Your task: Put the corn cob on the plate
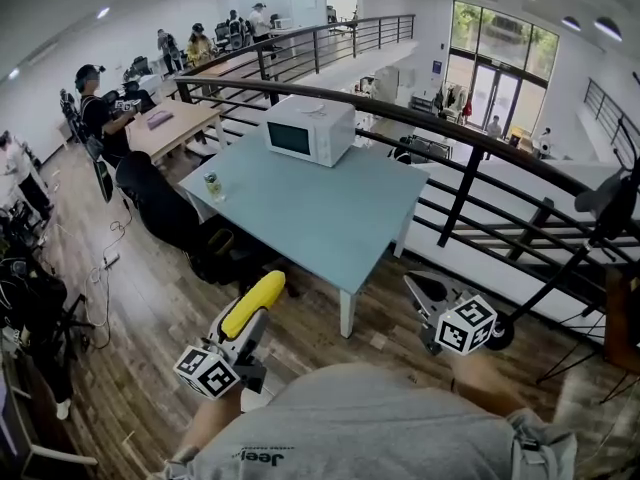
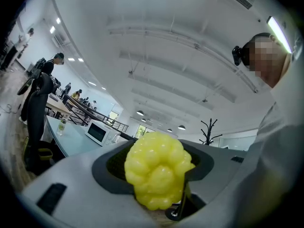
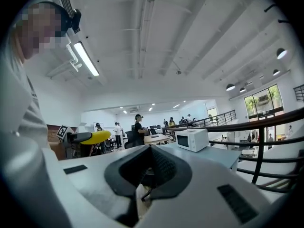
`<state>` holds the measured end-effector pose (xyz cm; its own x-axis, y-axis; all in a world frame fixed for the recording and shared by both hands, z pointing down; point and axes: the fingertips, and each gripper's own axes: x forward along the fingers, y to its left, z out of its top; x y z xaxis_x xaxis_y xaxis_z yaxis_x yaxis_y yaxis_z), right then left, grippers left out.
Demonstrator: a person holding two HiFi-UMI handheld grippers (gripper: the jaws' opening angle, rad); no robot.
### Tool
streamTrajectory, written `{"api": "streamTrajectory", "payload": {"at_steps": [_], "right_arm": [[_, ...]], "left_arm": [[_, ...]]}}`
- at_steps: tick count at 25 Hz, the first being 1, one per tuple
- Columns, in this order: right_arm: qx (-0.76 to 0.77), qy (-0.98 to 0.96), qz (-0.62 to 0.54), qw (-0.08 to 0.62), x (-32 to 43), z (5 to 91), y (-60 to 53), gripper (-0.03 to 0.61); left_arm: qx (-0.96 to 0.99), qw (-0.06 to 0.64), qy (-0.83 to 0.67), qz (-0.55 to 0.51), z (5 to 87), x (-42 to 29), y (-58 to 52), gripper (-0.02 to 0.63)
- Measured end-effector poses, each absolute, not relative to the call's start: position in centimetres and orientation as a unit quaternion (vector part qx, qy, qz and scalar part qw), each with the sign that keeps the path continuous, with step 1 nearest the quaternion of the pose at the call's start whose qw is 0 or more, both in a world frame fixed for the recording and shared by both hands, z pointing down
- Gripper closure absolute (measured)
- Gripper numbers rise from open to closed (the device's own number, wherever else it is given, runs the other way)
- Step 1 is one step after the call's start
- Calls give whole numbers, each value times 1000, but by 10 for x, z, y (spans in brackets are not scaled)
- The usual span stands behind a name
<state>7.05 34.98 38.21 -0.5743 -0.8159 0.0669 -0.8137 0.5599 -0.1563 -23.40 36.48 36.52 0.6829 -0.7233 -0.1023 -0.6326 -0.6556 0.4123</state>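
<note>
The yellow corn cob (image 1: 253,304) sticks forward out of my left gripper (image 1: 262,293), which is shut on it and held in the air near the table's front left corner. In the left gripper view the cob's knobbly end (image 2: 158,167) fills the space between the dark pads. My right gripper (image 1: 420,290) hovers to the right of the table's front corner, jaws together with nothing in them; its pads (image 3: 161,167) meet in the right gripper view, where the cob (image 3: 95,137) also shows far left. No plate is in view.
A light blue table (image 1: 320,218) stands ahead with a white microwave (image 1: 310,128) at its back and a small jar (image 1: 213,186) at its left edge. A black railing (image 1: 470,168) runs behind it. A black chair (image 1: 160,203) sits at the left. People work at desks beyond.
</note>
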Motion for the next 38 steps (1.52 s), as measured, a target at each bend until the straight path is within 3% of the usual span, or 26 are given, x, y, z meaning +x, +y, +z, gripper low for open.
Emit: {"api": "streamTrajectory", "payload": {"at_steps": [26,38], "right_arm": [[-423,902,-84,0,198,380,384,561],[-415,904,-99,-5,197,396,366,561]], "left_arm": [[899,172,-378,-136,356,-86,390,351],[897,189,-377,-131,372,-78,374,351]]}}
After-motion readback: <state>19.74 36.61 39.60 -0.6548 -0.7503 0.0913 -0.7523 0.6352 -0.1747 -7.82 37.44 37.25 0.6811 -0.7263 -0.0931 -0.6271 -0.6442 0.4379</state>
